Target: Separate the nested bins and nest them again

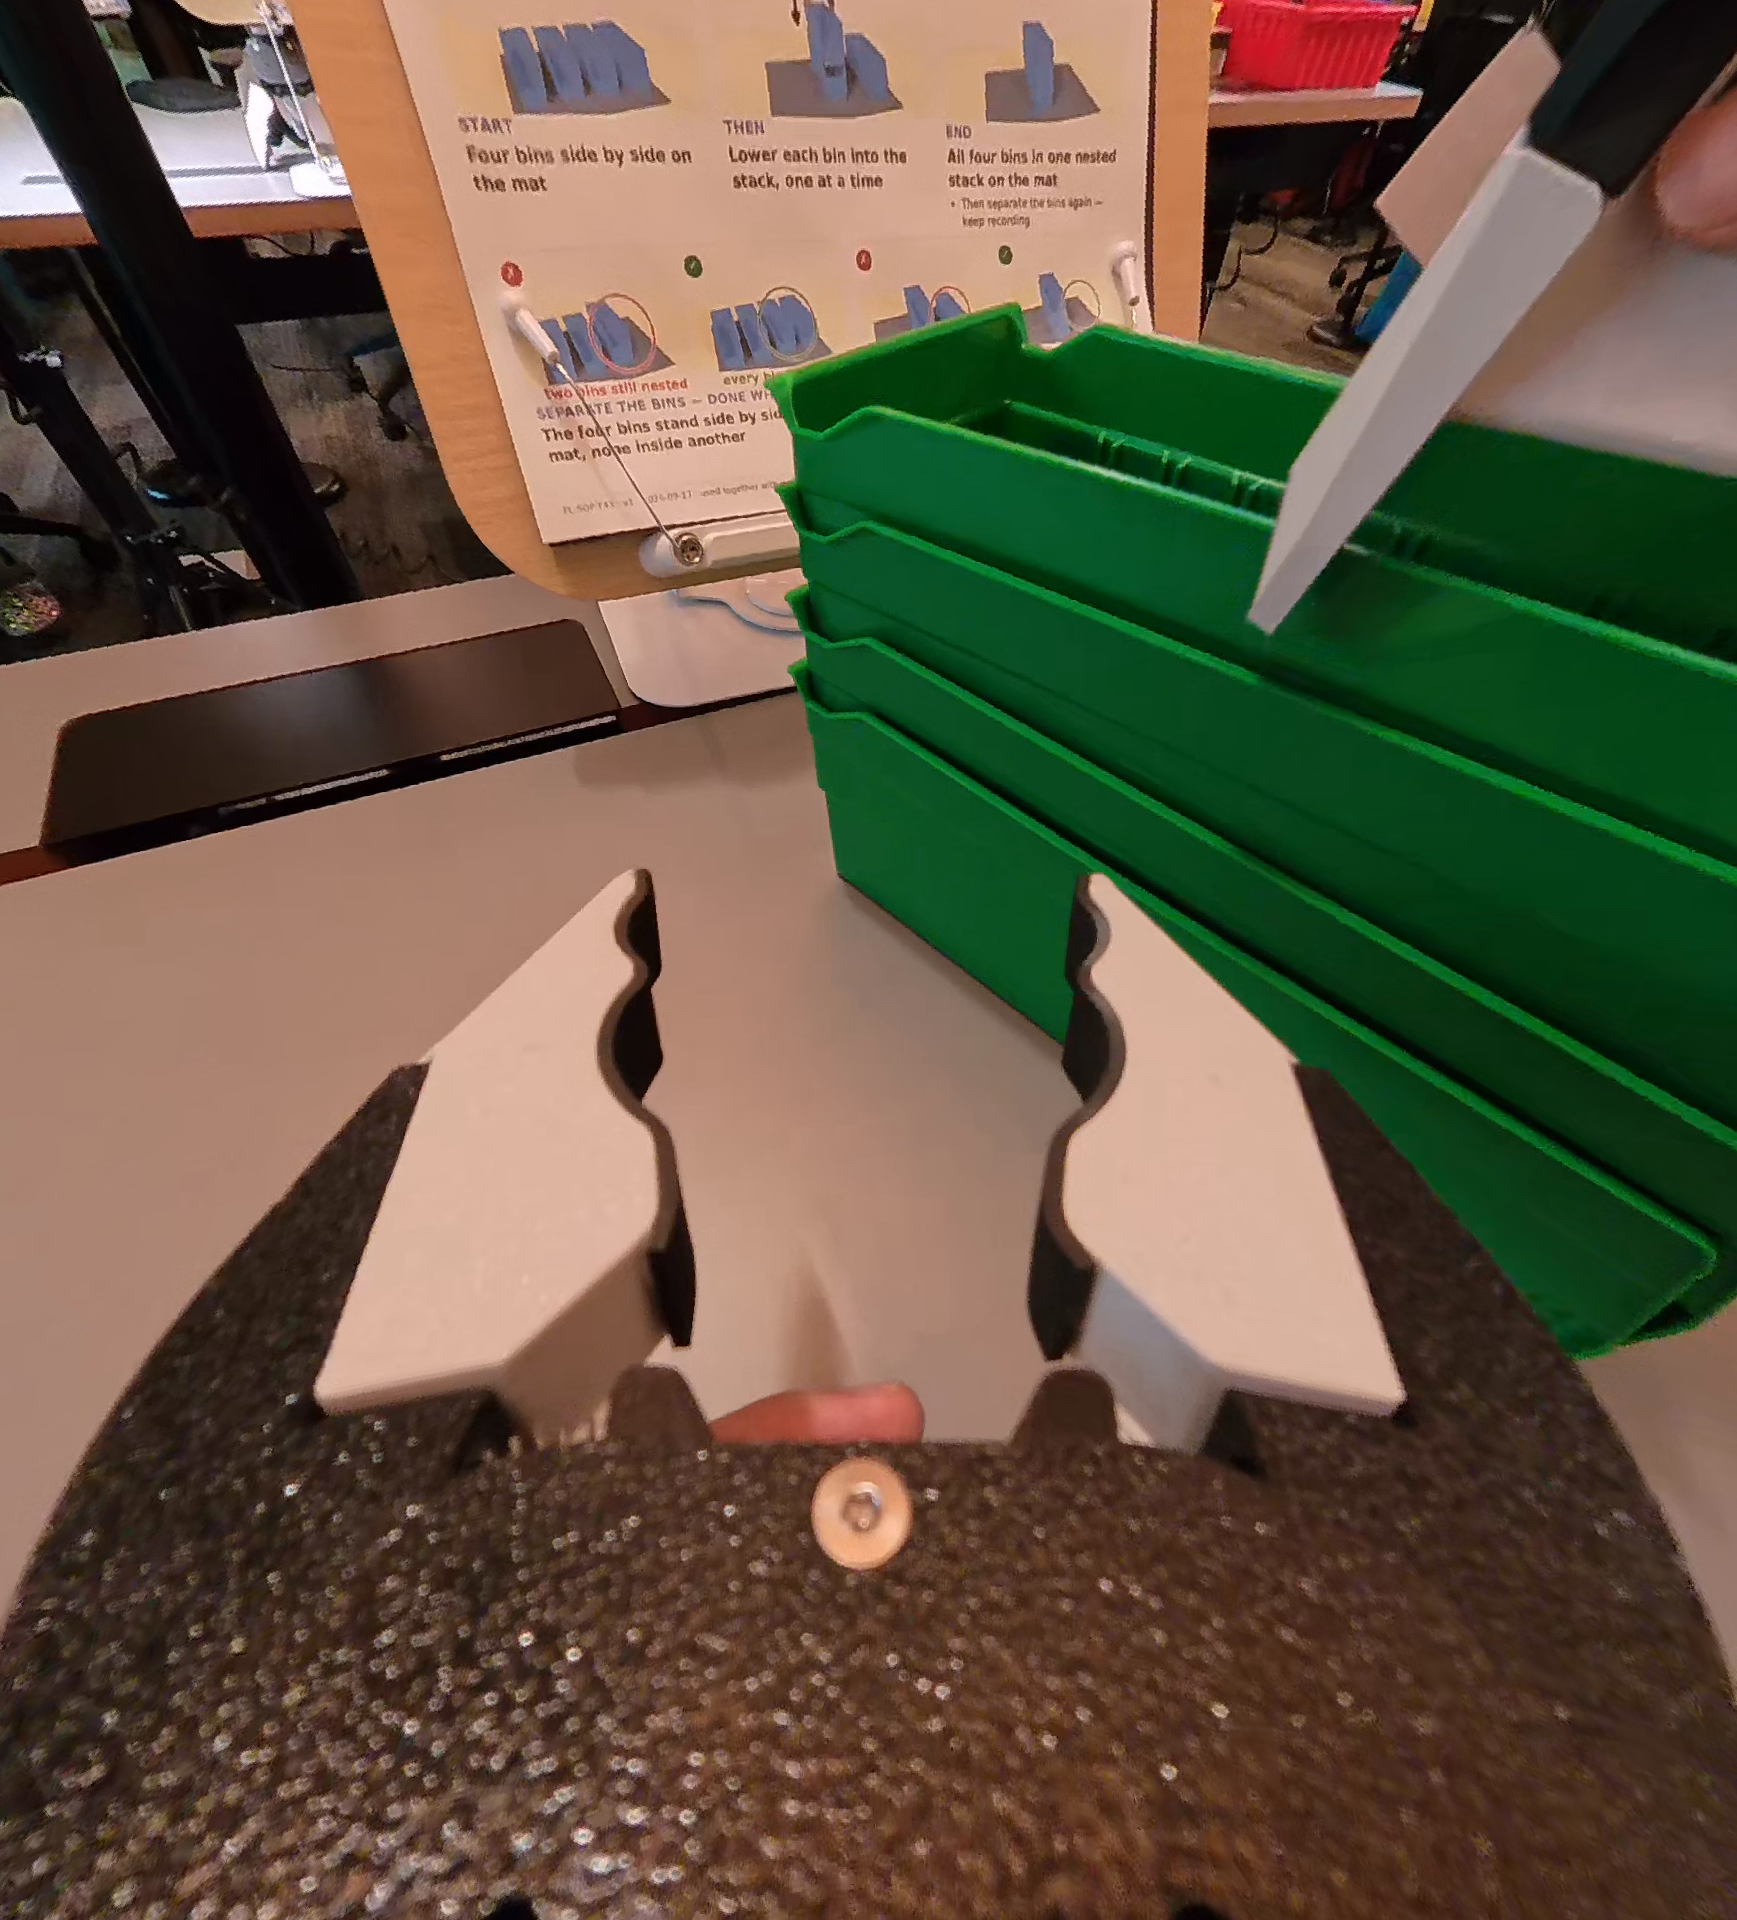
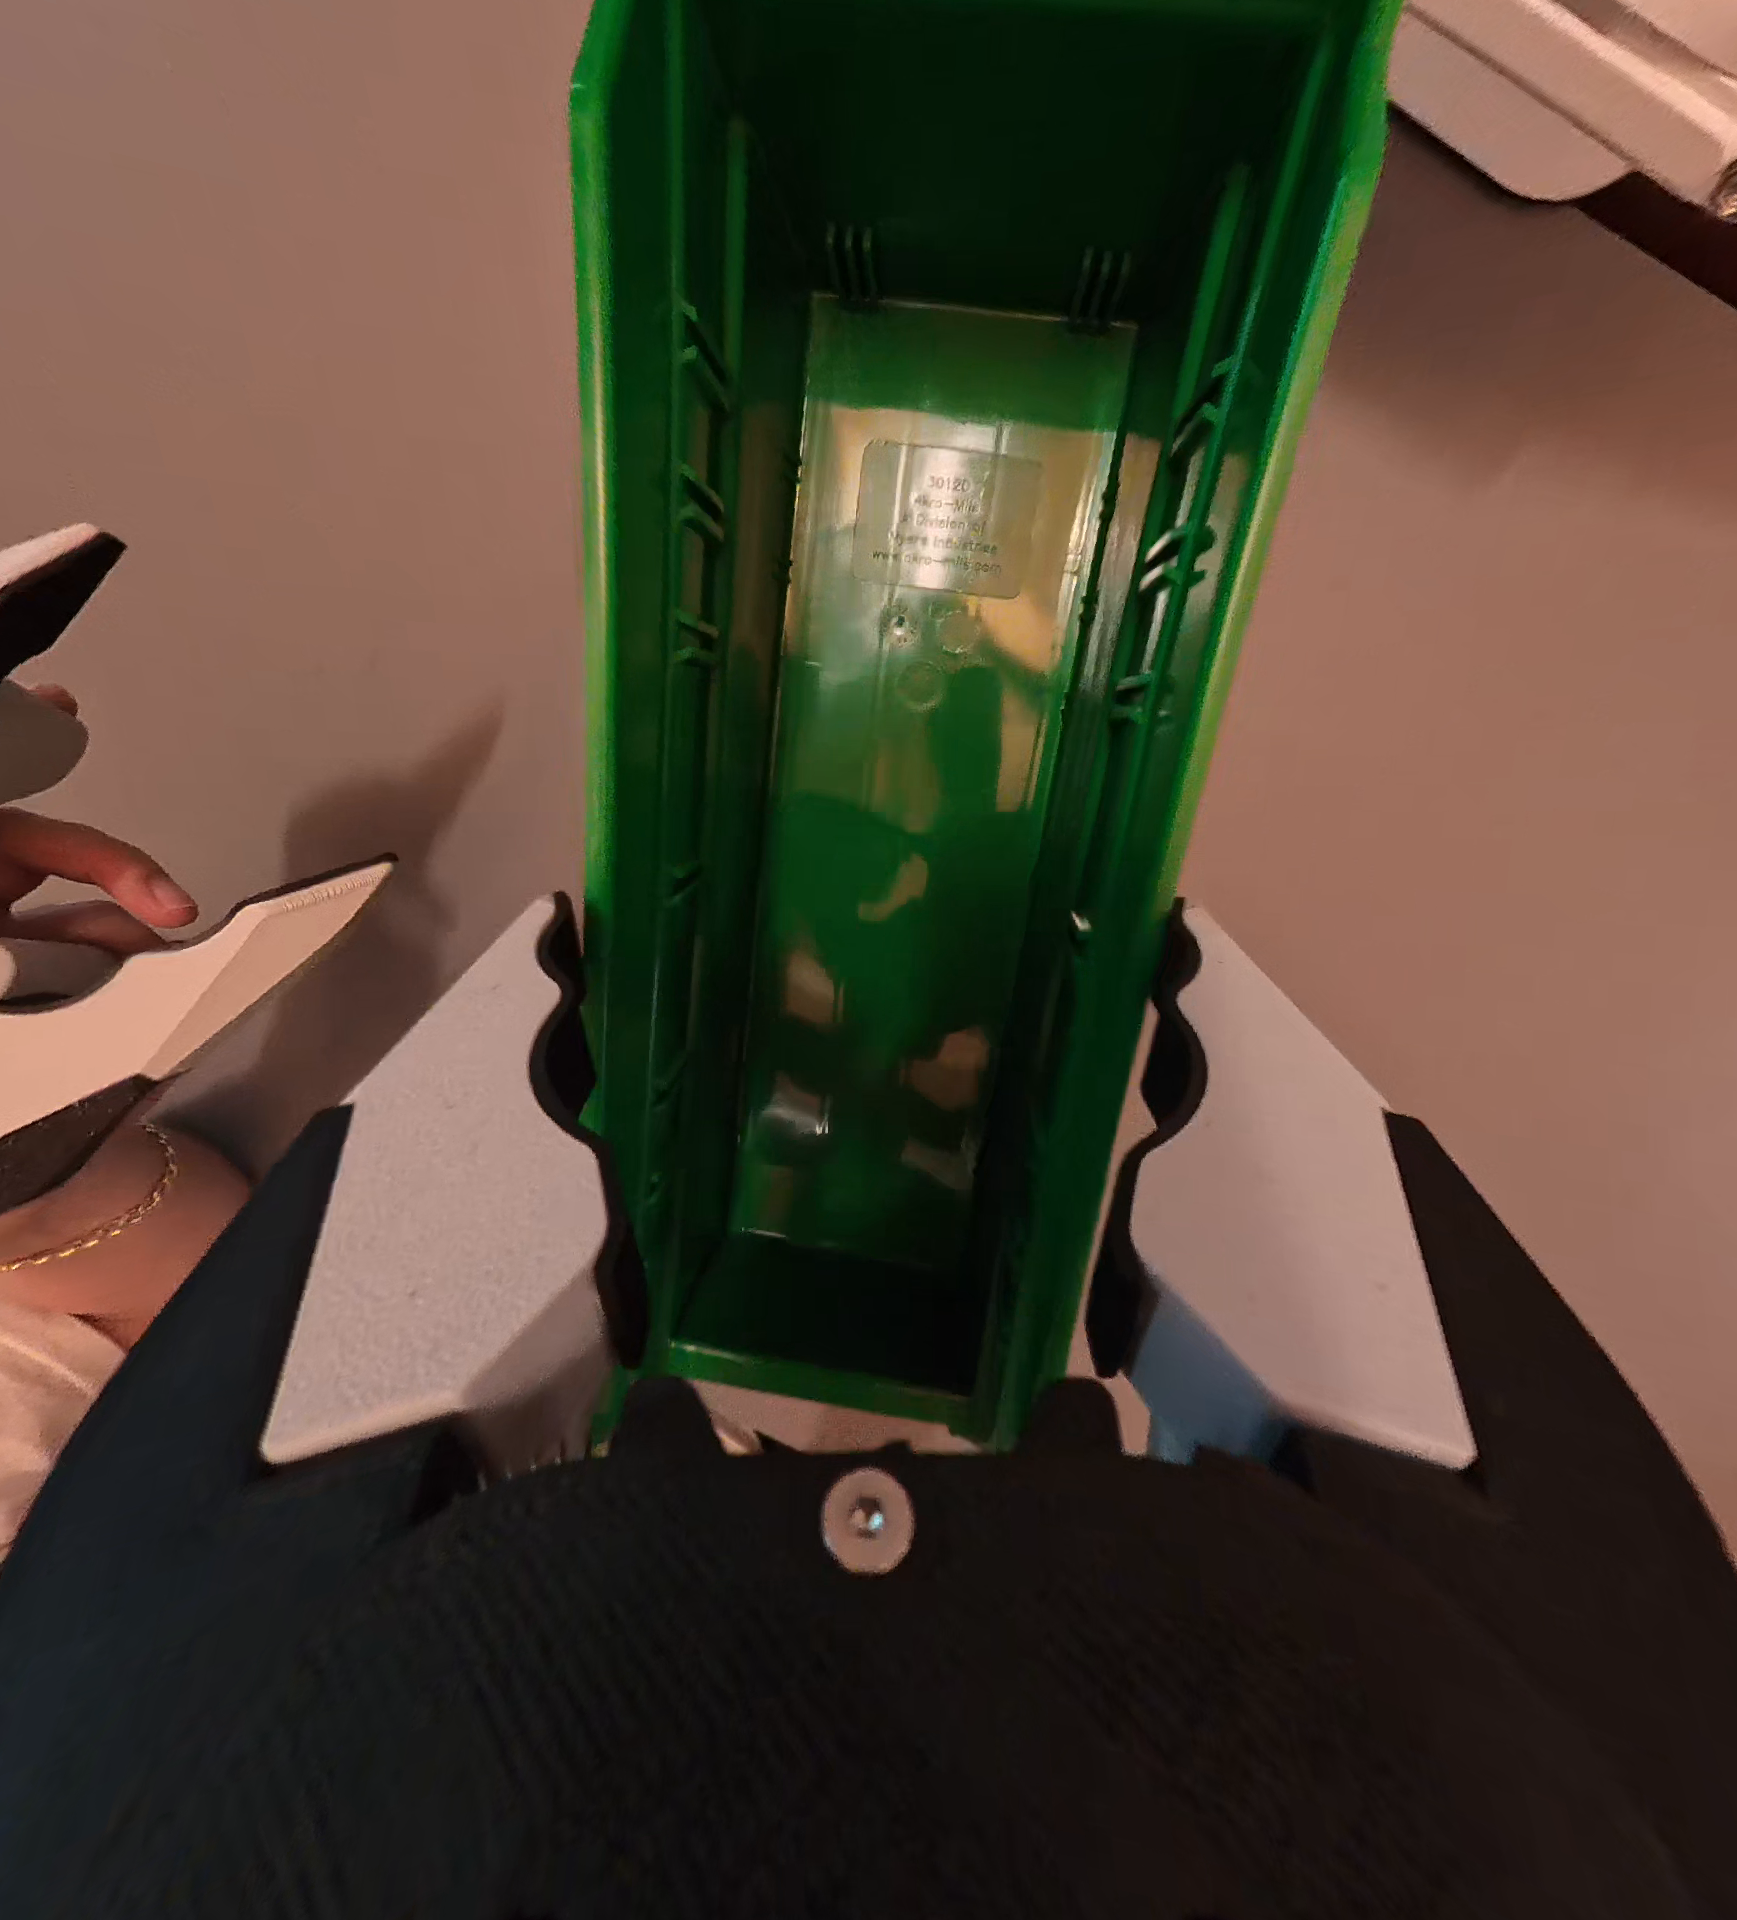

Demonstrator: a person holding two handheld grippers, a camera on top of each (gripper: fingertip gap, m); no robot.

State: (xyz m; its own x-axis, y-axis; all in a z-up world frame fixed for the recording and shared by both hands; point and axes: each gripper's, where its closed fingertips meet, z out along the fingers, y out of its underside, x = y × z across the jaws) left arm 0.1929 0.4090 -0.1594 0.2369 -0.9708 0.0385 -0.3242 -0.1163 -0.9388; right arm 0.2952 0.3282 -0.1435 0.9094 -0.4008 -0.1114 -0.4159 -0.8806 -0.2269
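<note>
A stack of several nested green bins (image 1: 1363,831) stands on the grey table (image 1: 220,1039), right of centre in the left wrist view. My right gripper (image 2: 869,909) comes down from above, its pads pressed on both outer long walls of the top green bin (image 2: 947,623). One of its fingers (image 1: 1415,416) shows against that bin's near wall (image 1: 999,488), and the bin sits slightly raised in the stack. My left gripper (image 1: 864,883) is open and empty, low over the table just left of the stack. It also shows in the right wrist view (image 2: 251,707).
An instruction board (image 1: 791,208) on a white stand base (image 2: 1570,104) stands right behind the stack. A black strip (image 1: 324,727) lies at the table's far edge on the left. A hand (image 2: 64,883) holds the left gripper. Desks and a red basket (image 1: 1300,42) are far behind.
</note>
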